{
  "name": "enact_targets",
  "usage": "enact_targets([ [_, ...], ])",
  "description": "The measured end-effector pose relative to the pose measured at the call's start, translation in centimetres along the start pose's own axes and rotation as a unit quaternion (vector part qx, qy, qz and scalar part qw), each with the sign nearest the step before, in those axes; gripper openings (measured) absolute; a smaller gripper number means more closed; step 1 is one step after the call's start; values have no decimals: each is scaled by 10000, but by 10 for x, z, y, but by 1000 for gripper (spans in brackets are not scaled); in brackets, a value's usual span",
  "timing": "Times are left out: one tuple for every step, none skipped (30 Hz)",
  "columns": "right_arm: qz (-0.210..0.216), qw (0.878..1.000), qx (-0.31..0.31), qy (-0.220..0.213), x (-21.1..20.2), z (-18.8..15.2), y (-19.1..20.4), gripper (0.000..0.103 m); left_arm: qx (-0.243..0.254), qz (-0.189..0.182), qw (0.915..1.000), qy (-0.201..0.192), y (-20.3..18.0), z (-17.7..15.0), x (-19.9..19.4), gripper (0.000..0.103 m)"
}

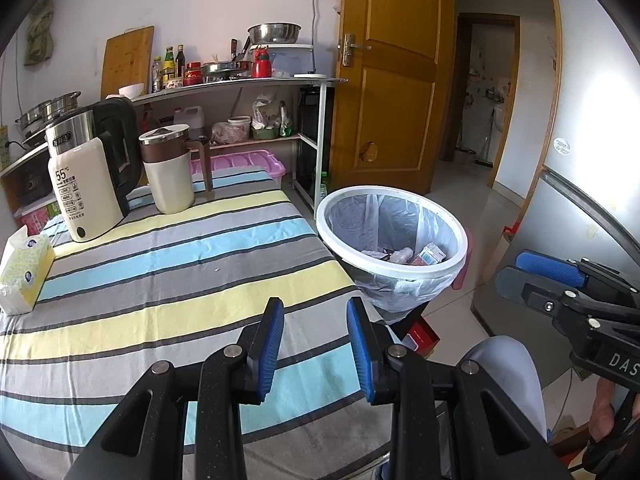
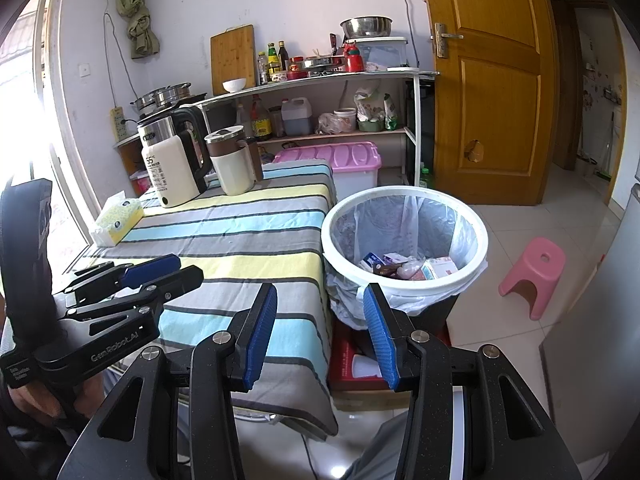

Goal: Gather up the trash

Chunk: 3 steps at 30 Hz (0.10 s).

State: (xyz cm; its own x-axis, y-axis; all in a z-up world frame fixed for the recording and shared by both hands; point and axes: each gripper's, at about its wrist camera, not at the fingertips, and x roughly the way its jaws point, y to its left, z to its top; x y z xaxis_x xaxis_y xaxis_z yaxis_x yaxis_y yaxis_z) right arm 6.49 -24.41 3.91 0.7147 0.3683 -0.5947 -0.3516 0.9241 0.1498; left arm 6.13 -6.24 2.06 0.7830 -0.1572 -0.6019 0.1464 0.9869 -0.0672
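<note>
A striped tabletop (image 1: 168, 264) is taken as the reference for all placements. At its far end an electric kettle (image 1: 86, 176) with a black handle is stood upright, and just beside it, on the side nearer the bin, a cream and brown jug (image 1: 170, 168) with a metal lid. A yellow tissue box (image 1: 22, 276) is laid near the tabletop edge farthest from the bin. The rest of the cloth is seen bare apart from a small white speck. A trash bin (image 2: 404, 276) with a white rim and a clear plastic liner is set just off the tabletop's side edge, below cloth level; the collected trash (image 2: 408, 268), cartons and wrappers, is seen lying at the bottom of it. Under the bin, a red box (image 2: 360, 360) is partly visible. Beyond the bin, well apart from the tabletop, a pink stool (image 2: 534, 272) is stood on the tiled floor. Behind the tabletop, a pink storage box (image 2: 340, 160) and a shelf rack (image 2: 320, 80) loaded with bottles, bowls and a cutting board are recorded. The left gripper (image 1: 316, 344) is held over the near corner of the tabletop, its blue-padded fingers parted with nothing between them. The right gripper (image 2: 320, 336) is held over the gap between tabletop and bin, its fingers likewise parted and empty.
</note>
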Motion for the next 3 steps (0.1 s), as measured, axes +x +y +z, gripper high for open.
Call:
enact_targets([
  [0, 10000, 1, 3, 0, 0, 0, 46, -7, -5, 10000, 7, -1, 0, 1, 33],
  [-1, 10000, 2, 4, 0, 0, 0, 46, -8, -8, 10000, 11, 0, 0, 1, 33],
  [-1, 10000, 0, 0, 0, 0, 0, 46, -2, -15, 10000, 13, -1, 0, 1, 33],
])
